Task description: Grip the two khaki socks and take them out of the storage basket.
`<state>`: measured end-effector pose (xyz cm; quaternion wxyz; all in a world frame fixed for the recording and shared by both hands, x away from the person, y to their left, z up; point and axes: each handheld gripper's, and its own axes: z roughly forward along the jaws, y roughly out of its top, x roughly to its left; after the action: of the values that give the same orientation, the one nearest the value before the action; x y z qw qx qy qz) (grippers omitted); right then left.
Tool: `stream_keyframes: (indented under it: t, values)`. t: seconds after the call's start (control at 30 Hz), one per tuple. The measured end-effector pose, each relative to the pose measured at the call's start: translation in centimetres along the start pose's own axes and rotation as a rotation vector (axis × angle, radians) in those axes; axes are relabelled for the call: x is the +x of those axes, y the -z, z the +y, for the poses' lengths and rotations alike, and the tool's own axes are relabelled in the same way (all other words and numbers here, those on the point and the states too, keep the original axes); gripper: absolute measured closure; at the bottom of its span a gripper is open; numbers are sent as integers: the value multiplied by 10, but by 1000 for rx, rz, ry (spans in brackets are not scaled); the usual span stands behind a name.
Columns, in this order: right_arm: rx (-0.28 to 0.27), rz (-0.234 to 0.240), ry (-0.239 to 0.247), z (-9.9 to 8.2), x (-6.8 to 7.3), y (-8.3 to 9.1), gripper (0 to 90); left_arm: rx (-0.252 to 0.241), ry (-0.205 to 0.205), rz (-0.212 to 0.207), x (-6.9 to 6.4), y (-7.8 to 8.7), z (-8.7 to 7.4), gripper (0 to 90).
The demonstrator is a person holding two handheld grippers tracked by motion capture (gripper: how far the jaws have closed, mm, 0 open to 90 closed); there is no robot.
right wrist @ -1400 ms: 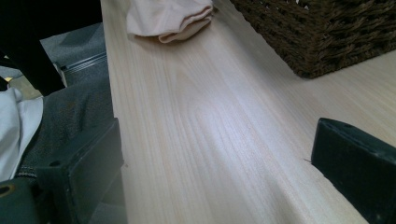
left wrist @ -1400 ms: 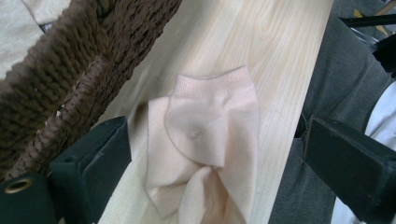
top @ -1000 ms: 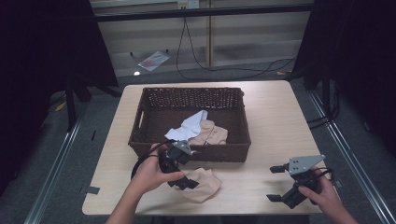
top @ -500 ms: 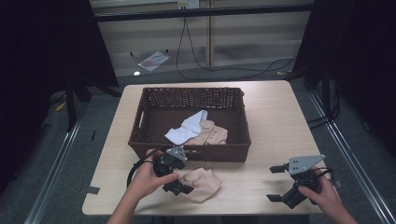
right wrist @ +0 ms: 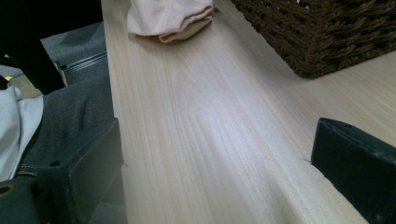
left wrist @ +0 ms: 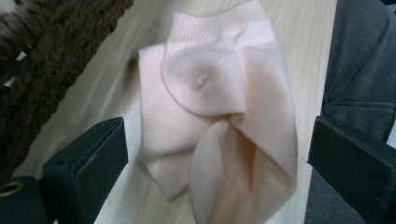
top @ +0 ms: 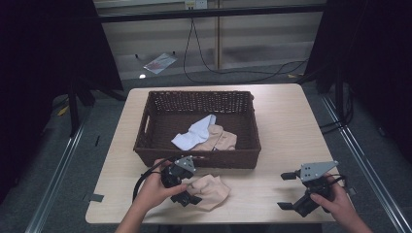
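Observation:
A crumpled peach sock [top: 210, 191] lies on the wooden table [top: 291, 136], just in front of a dark wicker basket [top: 199, 158]. My left gripper [top: 193, 180] hangs low over the sock's left end and is open. In the left gripper view the peach sock [left wrist: 219, 107] lies between the two spread black jaws of that left gripper [left wrist: 219, 140]; whether they touch it I cannot tell. My right gripper [top: 285, 191] is open near the table's front right, with bare wood between its jaws [right wrist: 215, 140]. The peach sock [right wrist: 170, 16] lies far ahead of it.
Inside the basket lie a white sock [top: 194, 133] and a beige cloth [top: 219, 139]. The basket wall [right wrist: 317, 32] stands to the right in the right gripper view. The table's front edge runs close under both hands, with the person's grey trousers [left wrist: 359, 60] beyond it.
My left gripper has come back from the basket's front wall and dropped toward the peach sock, which now lies between its jaws. The right gripper has stayed still.

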<state>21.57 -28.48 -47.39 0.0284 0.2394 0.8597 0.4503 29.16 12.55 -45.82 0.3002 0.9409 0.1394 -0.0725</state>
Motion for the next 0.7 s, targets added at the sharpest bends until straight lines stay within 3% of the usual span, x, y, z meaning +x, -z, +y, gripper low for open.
stream_keyframes:
  t: [0.13,0.57,0.7]
  values:
    - [1,-2,2,0,0,0,15,5,-13,2,-1,-5,-1,46]
    - [3,-1,4,0,0,0,15,-43,-29,15,0,-11,-4,47]
    - [7,-3,7,0,0,0,15,-30,-33,10,0,-14,-5,47]
